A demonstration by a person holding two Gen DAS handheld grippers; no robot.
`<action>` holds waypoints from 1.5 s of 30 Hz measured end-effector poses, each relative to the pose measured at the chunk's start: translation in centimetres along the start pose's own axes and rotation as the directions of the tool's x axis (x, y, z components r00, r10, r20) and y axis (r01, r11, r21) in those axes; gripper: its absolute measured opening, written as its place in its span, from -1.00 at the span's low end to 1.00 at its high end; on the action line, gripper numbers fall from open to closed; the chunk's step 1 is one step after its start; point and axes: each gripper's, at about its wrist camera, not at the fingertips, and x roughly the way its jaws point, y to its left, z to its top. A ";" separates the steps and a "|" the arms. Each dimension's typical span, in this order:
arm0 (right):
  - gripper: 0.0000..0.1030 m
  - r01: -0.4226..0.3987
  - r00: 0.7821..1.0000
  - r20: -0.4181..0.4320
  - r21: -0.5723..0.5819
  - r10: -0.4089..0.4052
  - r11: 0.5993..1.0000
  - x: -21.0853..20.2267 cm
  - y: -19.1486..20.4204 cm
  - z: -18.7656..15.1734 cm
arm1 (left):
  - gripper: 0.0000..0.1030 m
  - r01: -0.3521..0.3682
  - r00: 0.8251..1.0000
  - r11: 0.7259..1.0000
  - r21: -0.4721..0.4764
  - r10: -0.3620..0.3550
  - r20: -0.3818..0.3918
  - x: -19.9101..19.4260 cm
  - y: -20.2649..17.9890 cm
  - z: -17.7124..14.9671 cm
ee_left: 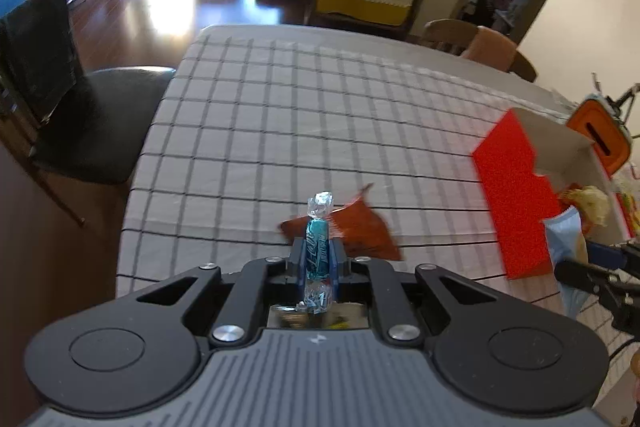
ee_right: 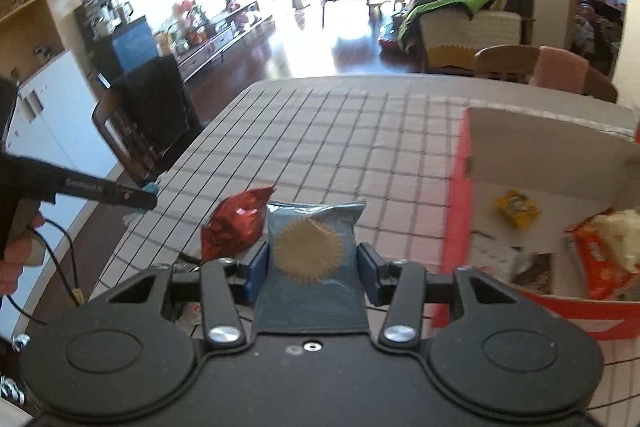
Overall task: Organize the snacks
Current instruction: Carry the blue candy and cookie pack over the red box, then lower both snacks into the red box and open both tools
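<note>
My left claw (ee_left: pixel 319 259) is clamped on the blue candy (ee_left: pixel 318 251); its long axis runs up along the fingers, twisted end pointing far. The red packet (ee_right: pixel 234 225) lies on the bench (ee_left: pixel 280 115) between the claws, probably foil; view's blurry. My right claw (ee_right: pixel 313 265) grips the blue cookie pack (ee_right: pixel 310 247), top edge far. Next: carry both right, above the red box (ee_right: pixel 456 227) rim, release inside.

A checked-cloth desk (ee_right: pixel 344 131) carries an open red box (ee_right: pixel 460 211) and what appears to be a red packet (ee_right: pixel 234 223).
</note>
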 end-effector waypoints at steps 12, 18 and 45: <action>-0.08 0.076 0.994 0.070 0.039 -0.079 0.996 -4.3 -7.1 1.3 | -0.78 0.058 0.997 0.992 0.115 -0.064 0.047 -0.9 -10.0 1.4; -0.08 0.124 0.990 0.068 0.047 -0.127 0.991 -5.2 -11.1 1.5 | -0.78 0.072 0.995 0.981 0.179 -0.082 0.049 0.0 -15.6 2.0; -0.08 0.144 0.984 -0.102 -0.046 -0.148 0.989 1.0 -22.9 1.8 | -0.78 0.021 0.996 0.954 0.300 0.007 -0.092 10.6 -30.4 2.9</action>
